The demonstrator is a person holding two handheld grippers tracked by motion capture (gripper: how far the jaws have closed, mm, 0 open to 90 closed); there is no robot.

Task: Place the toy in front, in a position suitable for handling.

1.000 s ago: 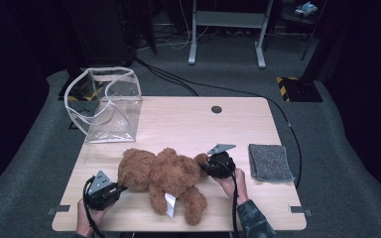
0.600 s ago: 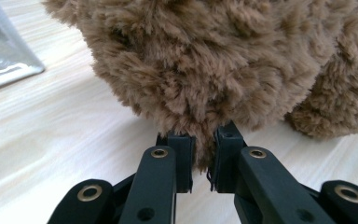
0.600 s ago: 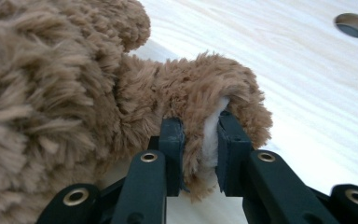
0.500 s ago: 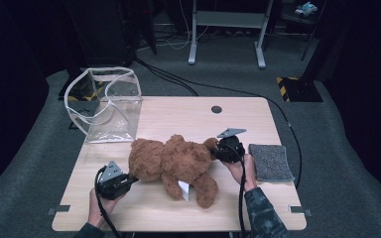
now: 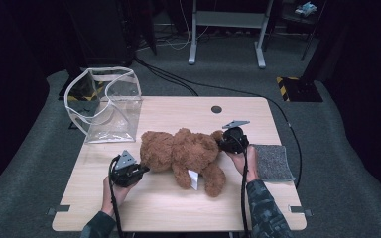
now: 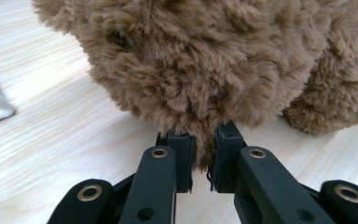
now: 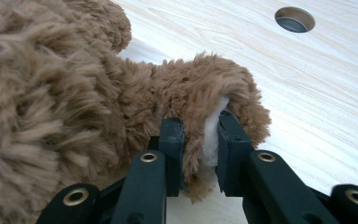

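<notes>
A brown plush teddy bear [image 5: 183, 153] lies on the wooden table [image 5: 178, 208], its head toward the left and a white tag on its lower side. My left gripper [image 5: 141, 170] is shut on the fur at the bear's head end [image 6: 200, 70]; the fur is pinched between its black pads [image 6: 182, 158]. My right gripper [image 5: 222, 144] is shut on a leg of the bear [image 7: 205, 102], where a pale patch shows between the pads [image 7: 230, 149].
A clear plastic bag [image 5: 106, 104] with white trim stands open at the table's back left corner. A grey cloth pad [image 5: 273, 161] lies at the right edge. A round cable hole [image 5: 217, 109] sits near the far edge. Cables trail from both grippers.
Both grippers have carried the bear away from the near edge toward the table's middle and right. Their grip on it has not changed.
</notes>
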